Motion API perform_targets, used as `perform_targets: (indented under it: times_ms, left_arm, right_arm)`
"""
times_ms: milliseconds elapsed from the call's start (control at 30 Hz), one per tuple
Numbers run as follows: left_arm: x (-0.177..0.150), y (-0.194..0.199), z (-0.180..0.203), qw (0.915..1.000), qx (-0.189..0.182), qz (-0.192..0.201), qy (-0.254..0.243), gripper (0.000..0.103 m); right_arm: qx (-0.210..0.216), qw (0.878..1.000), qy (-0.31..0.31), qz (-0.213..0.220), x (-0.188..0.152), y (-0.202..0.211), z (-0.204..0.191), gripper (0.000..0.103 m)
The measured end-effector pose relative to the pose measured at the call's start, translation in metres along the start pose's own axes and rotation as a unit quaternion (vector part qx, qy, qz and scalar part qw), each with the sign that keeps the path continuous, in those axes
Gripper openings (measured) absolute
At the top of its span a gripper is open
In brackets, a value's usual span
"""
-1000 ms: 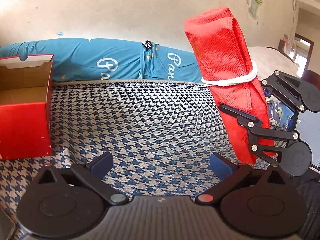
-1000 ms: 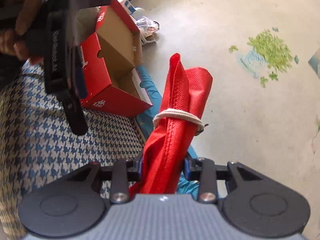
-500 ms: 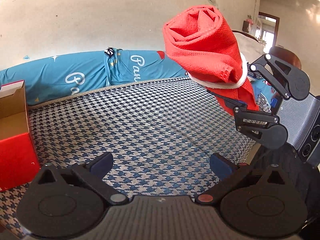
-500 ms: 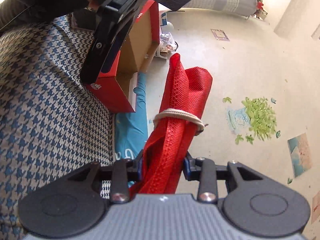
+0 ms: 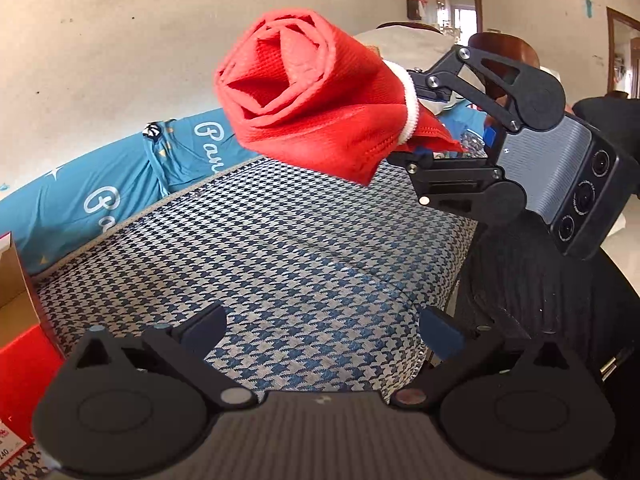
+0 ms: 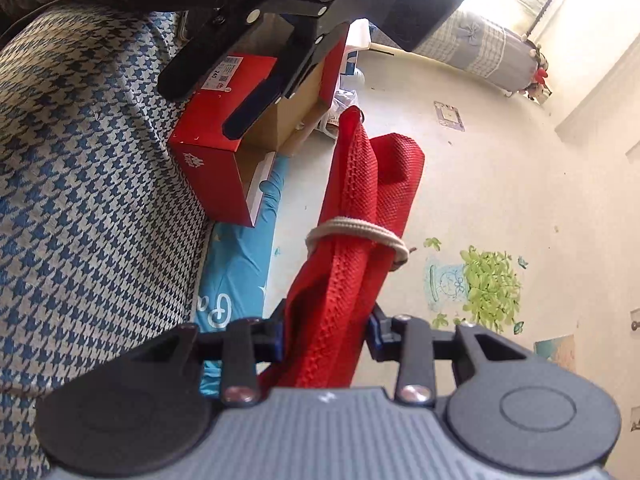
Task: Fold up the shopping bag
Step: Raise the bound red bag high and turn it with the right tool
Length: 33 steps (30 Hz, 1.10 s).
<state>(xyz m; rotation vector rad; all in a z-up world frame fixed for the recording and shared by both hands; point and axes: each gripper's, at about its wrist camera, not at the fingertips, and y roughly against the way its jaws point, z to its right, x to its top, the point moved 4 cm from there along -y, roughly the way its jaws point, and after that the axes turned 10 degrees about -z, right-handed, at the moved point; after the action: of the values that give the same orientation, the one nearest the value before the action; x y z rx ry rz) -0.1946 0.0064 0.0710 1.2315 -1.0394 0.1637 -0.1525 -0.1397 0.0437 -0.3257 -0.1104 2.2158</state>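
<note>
Left tongs spread wide, holding nothing, low over the houndstooth bed. Right tongs clenched on the red shopping bag, rolled tight, cinched by a white cord, held aloft. Folding apparently done; only setting down left, perhaps into the red box

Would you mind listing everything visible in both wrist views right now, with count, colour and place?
shopping bag: one, red, rolled, held off the surface
cord: one, white, tied around the bag's middle
box: one, red with brown inside, open, on the checked cloth
checked cloth: one, blue and white houndstooth, covering the surface
bedding: one, teal with white lettering, along the wall
wall sticker: one, green plant, on the wall
right gripper: one, black, shut on the bag's end
left gripper: one, black, open, empty
</note>
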Motion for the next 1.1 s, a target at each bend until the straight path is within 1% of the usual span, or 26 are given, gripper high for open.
perform_targets:
  times_ms: [100,200,300,400,533,733,933,1100]
  left_arm:
    - [0.001,0.005,0.003,0.9999,-0.005,0.001,-0.011,0.103]
    - [0.002,0.008,0.004,0.9996,-0.015,0.000,-0.023,0.103]
    - [0.004,0.012,0.006,0.9987,-0.025,0.000,-0.044,0.103]
    - [0.006,0.014,0.007,0.9977,-0.026,-0.003,-0.063,0.103]
    - [0.007,0.019,0.004,0.9971,-0.022,-0.003,-0.072,0.103]
    - [0.004,0.027,-0.002,0.9961,-0.016,0.000,-0.087,0.103]
    - [0.003,0.034,-0.009,0.9958,-0.006,0.001,-0.091,0.103]
    - [0.005,0.039,-0.008,0.9945,-0.003,0.001,-0.105,0.103]
  right_arm:
    - [-0.016,1.000,0.022,0.010,0.000,0.003,-0.001,0.034]
    - [-0.022,0.999,0.043,0.019,-0.001,0.005,-0.003,0.034]
    - [-0.033,0.997,0.060,0.028,-0.002,0.009,-0.003,0.034]
    - [-0.045,0.995,0.081,0.039,-0.006,0.009,0.000,0.034]
    - [-0.057,0.992,0.099,0.047,-0.006,0.011,0.005,0.035]
    - [-0.067,0.985,0.142,0.074,-0.007,0.015,0.010,0.035]
    - [-0.077,0.980,0.164,0.082,-0.004,0.016,0.017,0.036]
    - [-0.076,0.977,0.178,0.090,-0.002,0.018,0.017,0.036]
